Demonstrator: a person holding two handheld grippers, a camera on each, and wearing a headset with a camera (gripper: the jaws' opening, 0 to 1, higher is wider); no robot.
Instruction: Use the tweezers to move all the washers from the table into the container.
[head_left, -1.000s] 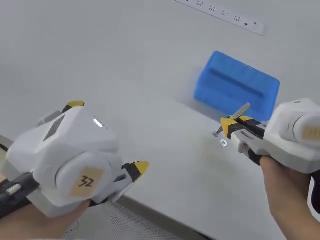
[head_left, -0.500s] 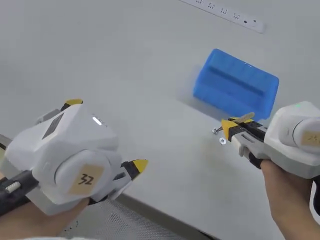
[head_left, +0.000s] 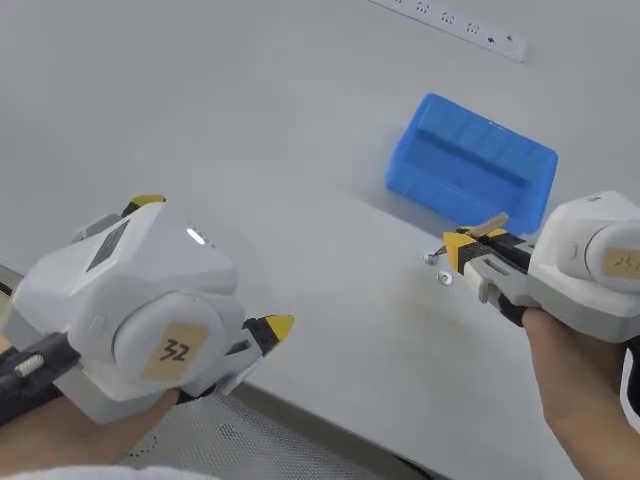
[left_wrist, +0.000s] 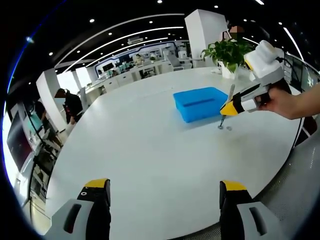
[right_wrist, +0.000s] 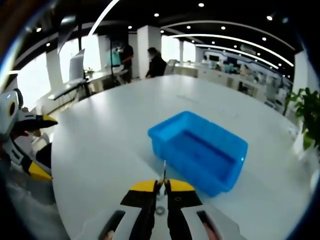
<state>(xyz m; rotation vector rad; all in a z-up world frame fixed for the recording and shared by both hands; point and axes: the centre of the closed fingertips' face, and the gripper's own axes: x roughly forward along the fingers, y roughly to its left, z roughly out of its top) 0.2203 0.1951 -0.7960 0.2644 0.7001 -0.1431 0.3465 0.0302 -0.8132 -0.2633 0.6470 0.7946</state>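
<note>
Washer (head_left: 445, 279) — small silver ring — near tweezers (head_left: 486, 225)

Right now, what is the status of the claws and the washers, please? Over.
Left claw open, holding nothing. Right claw shut on tweezers, tips down beside a washer on the table. Blue container just beyond, path clear.
</note>
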